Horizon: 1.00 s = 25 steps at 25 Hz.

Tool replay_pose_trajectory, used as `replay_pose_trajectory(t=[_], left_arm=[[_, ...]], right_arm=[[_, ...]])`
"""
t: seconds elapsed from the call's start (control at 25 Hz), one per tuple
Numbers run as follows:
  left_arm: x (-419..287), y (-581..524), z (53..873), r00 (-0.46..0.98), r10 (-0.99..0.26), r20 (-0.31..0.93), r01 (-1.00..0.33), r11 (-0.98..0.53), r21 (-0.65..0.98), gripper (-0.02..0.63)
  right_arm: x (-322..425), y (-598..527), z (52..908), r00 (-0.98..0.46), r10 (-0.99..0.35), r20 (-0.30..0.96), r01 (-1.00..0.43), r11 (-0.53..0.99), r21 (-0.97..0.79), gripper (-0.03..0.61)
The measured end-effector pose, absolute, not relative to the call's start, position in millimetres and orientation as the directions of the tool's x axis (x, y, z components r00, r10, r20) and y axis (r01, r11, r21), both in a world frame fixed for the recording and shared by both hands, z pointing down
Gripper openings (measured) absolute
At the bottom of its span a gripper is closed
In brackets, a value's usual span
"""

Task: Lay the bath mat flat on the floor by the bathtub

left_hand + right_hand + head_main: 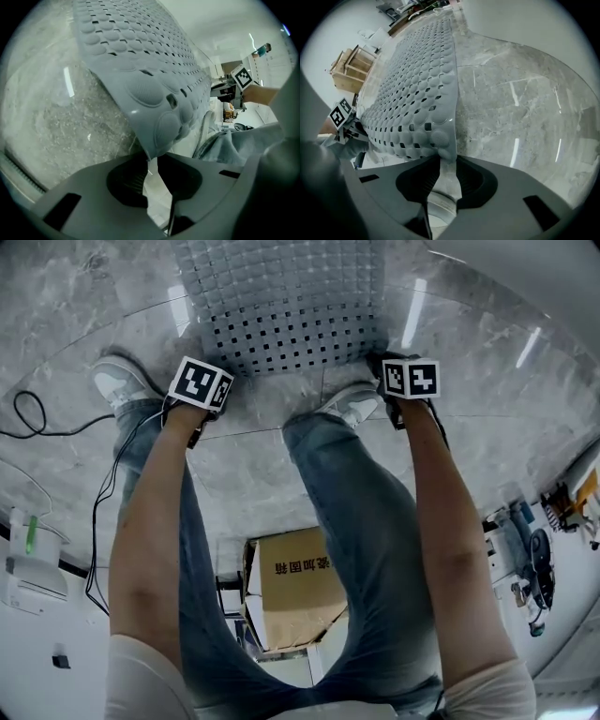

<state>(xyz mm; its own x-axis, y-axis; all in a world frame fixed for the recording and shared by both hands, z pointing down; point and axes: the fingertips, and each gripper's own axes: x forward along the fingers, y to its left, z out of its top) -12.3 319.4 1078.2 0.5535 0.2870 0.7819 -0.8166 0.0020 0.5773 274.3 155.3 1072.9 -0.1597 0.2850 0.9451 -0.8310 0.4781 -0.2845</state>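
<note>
1. At far left, a black cable [28, 413] trailed over the grey marble-look floor [253, 465], near the person's left shoe [117, 381].
2. The left gripper [151, 164] pointed steeply down. Its jaws stood narrow and pinched the near left corner of the bath mat [281, 296], with the corner's tip caught between the pads.
3. In the middle, the mat stretched away from the person's feet – a grey sheet covered in round bumps and rows of small square holes. Its near edge was lifted off the floor while the far part sloped down and away. No bathtub could be made out for certain.
4. Behind the legs stood a cardboard box [295, 592].
5. The right gripper [446, 171], just beside the right shoe [352, 407], also pointed down. Its jaws were narrow and clamped on the near right corner of the mat.
6. Handling, as a judgement: the mat looked like soft, floppy rubber – light, not fragile, and sagging between the two grips. The smooth rim at each corner seemed the best hold, since the bumps could slip between the pads. Keeping both corners apart and taut should help it settle flat without a fold.
</note>
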Motion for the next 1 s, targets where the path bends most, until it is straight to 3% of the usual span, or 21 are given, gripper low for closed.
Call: replay_pose_trajectory(t=[0.16,0.2,0.4,0.56,0.76,1.0], left_arm=[[-14.9,334.9,1067.2,0.548,0.332,0.768,-0.804,-0.046,0.593,0.214],[-16.4,338.3,1063.9,0.546,0.333,0.769,-0.804,-0.051,0.593,0.216],[-31.2,336.7,1046.2,0.518,0.280,0.808,-0.843,0.005,0.538,0.214],[-40.9,336.9,1028.3,0.483,0.214,0.849,-0.875,0.069,0.480,0.084],[-41.2,336.1,1015.4,0.510,0.217,0.833,-0.858,0.051,0.512,0.079],[-64.6,329.9,1017.4,0.557,0.216,0.802,-0.827,0.057,0.559,0.078]], right_arm=[[283.9,157.2,1059.0,-0.173,0.276,0.945,-0.841,0.459,-0.288,0.226],[285.8,158.2,1054.3,-0.181,0.275,0.944,-0.846,0.447,-0.292,0.250],[272.3,158.4,1030.6,-0.217,0.229,0.949,-0.857,0.420,-0.297,0.230],[218.8,170.5,1015.9,-0.306,0.193,0.932,-0.816,0.451,-0.361,0.175],[152.0,194.9,1029.8,-0.334,0.199,0.921,-0.762,0.518,-0.389,0.132],[138.0,206.4,1065.3,-0.247,0.130,0.960,-0.840,0.465,-0.279,0.124]])
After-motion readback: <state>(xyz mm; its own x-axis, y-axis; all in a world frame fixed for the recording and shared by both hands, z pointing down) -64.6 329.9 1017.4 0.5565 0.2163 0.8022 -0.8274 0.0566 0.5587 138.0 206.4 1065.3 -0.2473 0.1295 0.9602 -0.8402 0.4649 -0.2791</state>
